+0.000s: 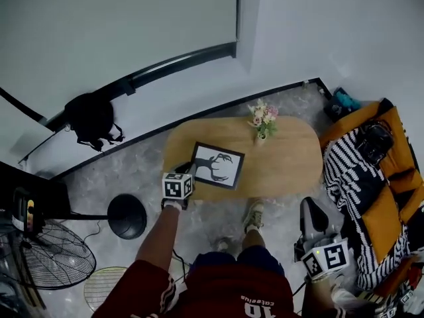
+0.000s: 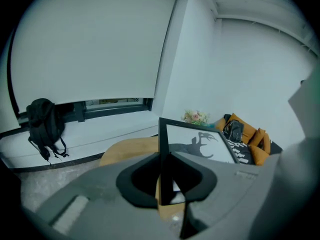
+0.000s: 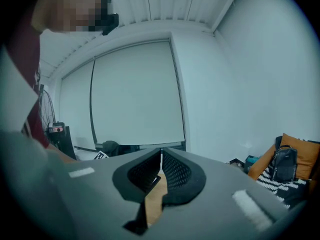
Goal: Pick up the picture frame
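The picture frame (image 1: 217, 165), black-edged with a black deer silhouette on white, hangs tilted above the oval wooden table (image 1: 285, 167). My left gripper (image 1: 189, 172) is shut on the frame's left edge. In the left gripper view that black edge stands upright between the jaws, and the picture frame (image 2: 200, 143) stretches away to the right of the left gripper (image 2: 164, 184). My right gripper (image 1: 310, 214) hangs at the lower right, beside the person's leg and apart from the frame. In the right gripper view the right gripper (image 3: 160, 159) has its pads closed together on nothing.
A small vase of flowers (image 1: 263, 120) stands at the table's far side. An orange sofa with a striped blanket (image 1: 361, 184) and a black bag (image 1: 374, 141) is at the right. A black backpack (image 1: 91, 119) leans by the window; a fan (image 1: 40, 257) and a round black stand base (image 1: 127, 216) are at the left.
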